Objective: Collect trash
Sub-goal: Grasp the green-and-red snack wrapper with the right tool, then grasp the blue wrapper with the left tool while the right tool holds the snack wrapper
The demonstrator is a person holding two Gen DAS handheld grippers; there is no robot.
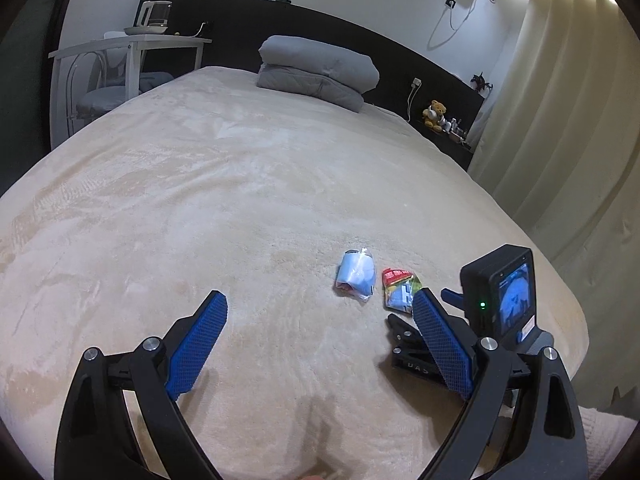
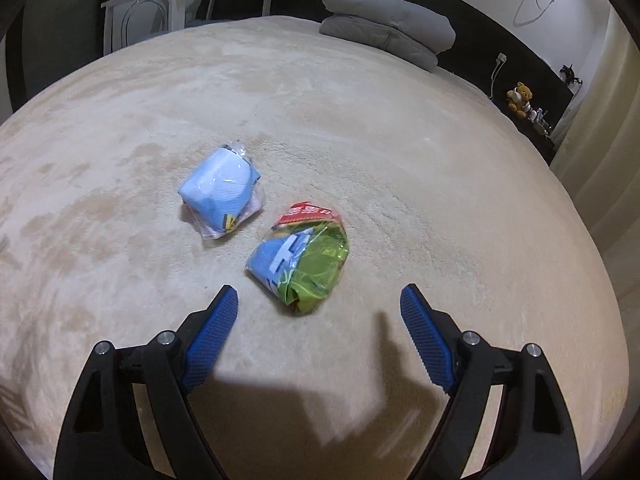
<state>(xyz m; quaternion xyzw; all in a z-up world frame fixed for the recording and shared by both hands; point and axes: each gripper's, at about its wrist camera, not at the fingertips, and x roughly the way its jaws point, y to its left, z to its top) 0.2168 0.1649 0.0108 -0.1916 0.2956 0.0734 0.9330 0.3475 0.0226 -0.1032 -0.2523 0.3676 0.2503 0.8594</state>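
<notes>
Right gripper (image 2: 319, 300) is hovering low over the bed (image 2: 360, 128), fingers spread wide and holding nothing. Its blue ribbed pads (image 2: 212, 344) are flanking the near end of a crumpled green and blue wrapper (image 2: 304, 264), which is lying just ahead of the fingertips, closer to the left pad; no contact visible. A dark shadow of the tool is falling on the cover between the fingers.

Left gripper (image 1: 320, 304) is also hanging above the cover, fingers wide, nothing between them. From its camera, the right gripper's body and its small lit screen (image 1: 516, 296) are showing just past the left gripper's right pad.

Slightly farther out, a second piece of trash, a pale blue wrapper (image 2: 220, 196) in clear film, is lying on the cover. It is sitting just beside the green one, to the left, apart from it by a narrow strip of fabric.

Toward the head of the bed, a folded grey duvet (image 1: 320, 72) is resting on the cover. Beyond the far left corner a white table (image 1: 132, 46) is standing with a kettle (image 1: 154, 14) on top. At the far right, a teddy bear (image 1: 435, 114) is sitting on a dark ledge beside a pale curtain (image 1: 560, 112).
</notes>
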